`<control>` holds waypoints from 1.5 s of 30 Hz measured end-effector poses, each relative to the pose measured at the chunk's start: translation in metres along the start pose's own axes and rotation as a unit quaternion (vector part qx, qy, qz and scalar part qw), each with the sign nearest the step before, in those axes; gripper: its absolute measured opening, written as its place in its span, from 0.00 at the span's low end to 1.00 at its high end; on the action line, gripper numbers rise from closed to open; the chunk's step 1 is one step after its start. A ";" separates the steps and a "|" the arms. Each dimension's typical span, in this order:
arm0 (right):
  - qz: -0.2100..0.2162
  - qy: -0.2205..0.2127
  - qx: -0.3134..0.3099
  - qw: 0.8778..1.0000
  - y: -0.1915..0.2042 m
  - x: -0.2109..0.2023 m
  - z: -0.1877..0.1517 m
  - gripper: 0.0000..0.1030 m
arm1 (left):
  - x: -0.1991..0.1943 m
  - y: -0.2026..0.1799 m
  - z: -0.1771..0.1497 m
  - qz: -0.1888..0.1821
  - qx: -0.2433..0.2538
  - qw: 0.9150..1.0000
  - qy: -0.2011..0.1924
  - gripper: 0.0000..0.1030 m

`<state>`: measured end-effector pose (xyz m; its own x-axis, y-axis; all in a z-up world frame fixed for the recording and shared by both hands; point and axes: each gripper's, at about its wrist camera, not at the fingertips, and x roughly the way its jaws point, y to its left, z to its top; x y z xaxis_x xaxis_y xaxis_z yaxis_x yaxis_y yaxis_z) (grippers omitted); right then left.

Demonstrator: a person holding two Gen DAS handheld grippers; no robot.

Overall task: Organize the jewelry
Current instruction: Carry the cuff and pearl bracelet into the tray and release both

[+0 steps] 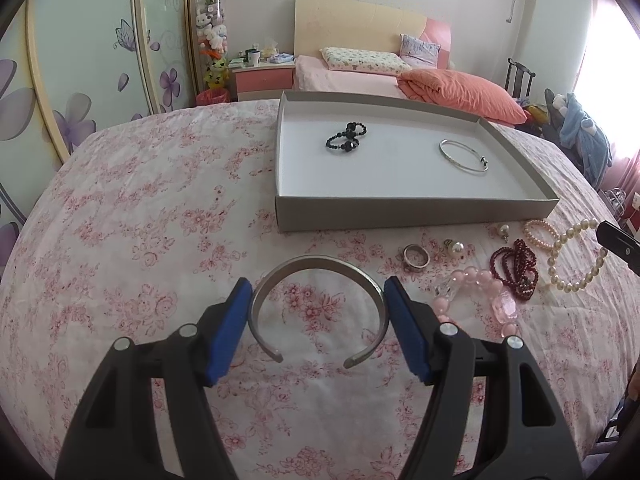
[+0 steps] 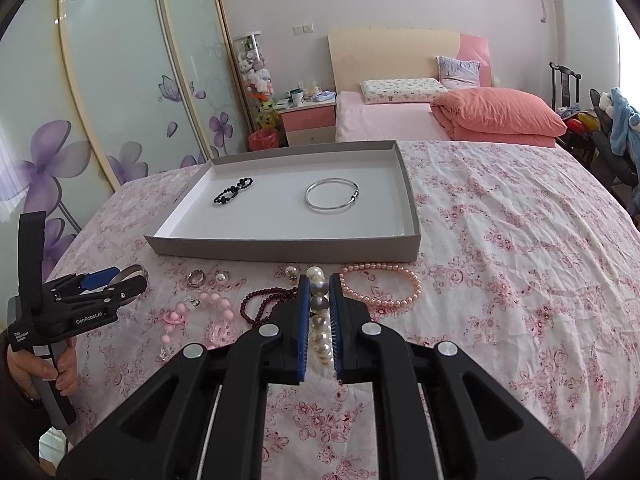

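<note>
Left gripper (image 1: 318,300) jaws apart, blue pads flanking open silver metal cuff bangle (image 1: 318,270) lying on pink floral bedspread (image 1: 140,220); contact unclear. Right gripper (image 2: 319,304) jaws closed on white pearl bracelet (image 2: 320,320). Shallow grey cardboard tray (image 1: 416,212) holds black bead bracelet (image 1: 346,138) and thin silver bangle (image 1: 464,156). Near tray front: dark red bead strand (image 1: 516,268), pink pearl bracelet (image 2: 384,288), silver ring (image 1: 416,257).
</note>
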<state>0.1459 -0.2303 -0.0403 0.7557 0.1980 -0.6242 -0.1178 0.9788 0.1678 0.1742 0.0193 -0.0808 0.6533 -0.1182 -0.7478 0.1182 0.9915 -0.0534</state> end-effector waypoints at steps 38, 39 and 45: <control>0.023 -0.096 -0.042 0.994 0.033 -0.006 0.070 0.10 | -0.042 -0.045 0.065 0.006 0.018 0.990 -0.140 0.64; 0.022 -0.097 -0.043 0.994 0.033 -0.003 0.073 0.10 | -0.040 -0.046 0.067 0.007 0.018 0.990 -0.140 0.64; 0.017 -0.099 -0.046 0.994 0.030 0.022 0.092 0.10 | -0.014 -0.051 0.090 0.016 0.022 0.991 -0.135 0.64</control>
<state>0.2183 -0.2011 0.0211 0.8607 0.2262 -0.4562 -0.1977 0.9741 0.1099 0.2263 -0.0346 -0.0082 0.8321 -0.1033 -0.5449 0.1231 0.9924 0.0000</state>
